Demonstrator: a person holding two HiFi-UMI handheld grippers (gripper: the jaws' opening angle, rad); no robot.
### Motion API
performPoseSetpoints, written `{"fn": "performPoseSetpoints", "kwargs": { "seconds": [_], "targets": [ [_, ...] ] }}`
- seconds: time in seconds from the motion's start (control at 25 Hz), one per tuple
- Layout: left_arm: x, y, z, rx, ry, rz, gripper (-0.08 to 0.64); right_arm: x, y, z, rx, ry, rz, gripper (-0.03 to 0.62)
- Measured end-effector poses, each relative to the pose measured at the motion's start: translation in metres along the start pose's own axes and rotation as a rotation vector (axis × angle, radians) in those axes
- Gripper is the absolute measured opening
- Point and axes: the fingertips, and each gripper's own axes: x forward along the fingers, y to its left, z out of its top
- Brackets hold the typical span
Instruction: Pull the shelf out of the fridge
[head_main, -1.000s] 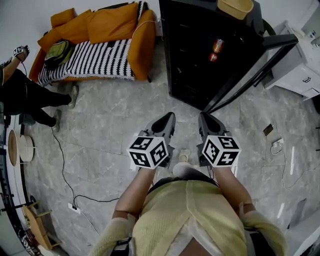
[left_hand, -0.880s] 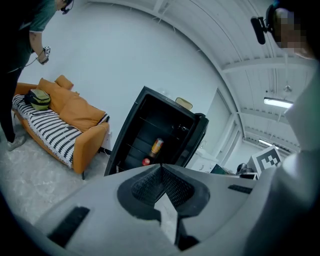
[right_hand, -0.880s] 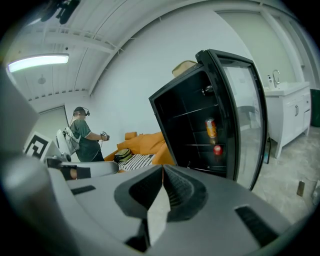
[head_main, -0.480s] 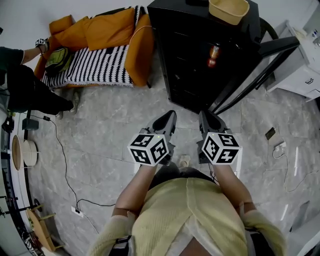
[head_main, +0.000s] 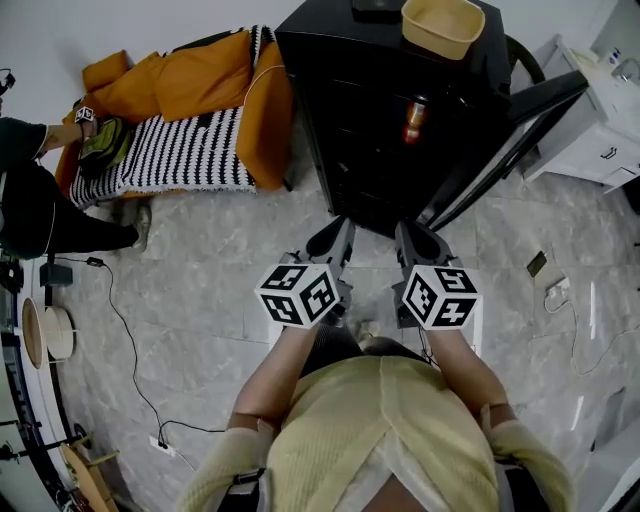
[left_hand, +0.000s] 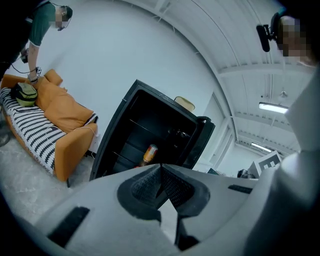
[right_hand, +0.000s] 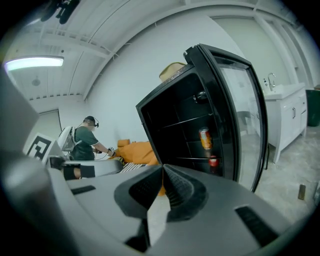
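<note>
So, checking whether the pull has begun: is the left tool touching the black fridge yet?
Apart. In the left gripper view the shut left tool has the whole open black fridge standing well beyond its tips, nothing between them.

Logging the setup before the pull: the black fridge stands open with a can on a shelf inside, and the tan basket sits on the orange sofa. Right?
Not quite: the tan basket sits on top of the fridge, not on the orange sofa; the head view shows it.
</note>
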Motion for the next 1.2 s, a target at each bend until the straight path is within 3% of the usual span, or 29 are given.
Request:
{"fn": "performPoseSetpoints", "kwargs": {
  "seconds": [0.2, 0.4, 0.92, 1.2],
  "targets": [
    [0.024, 0.004, 0.011, 0.001, 0.027, -0.066, 0.028, 0.012, -0.005, 0.007, -0.025, -0.017, -0.043, 0.031],
    [0.043, 0.013, 0.028, 0.002, 0.053, -0.114, 0.028, 0.032, -0.009, 0.022, 0.024, -0.047, -0.100, 0.031],
    [0.091, 0.066, 0.086, -0.164, -0.021, -0.146, 0.028, 0.082, -0.022, 0.056, 0.190, -0.144, -0.202, 0.031],
    [0.117, 0.074, 0.102, -0.207, -0.024, -0.184, 0.028, 0.094, -0.029, 0.073, 0.237, -0.203, -0.247, 0.031]
  ]
}}
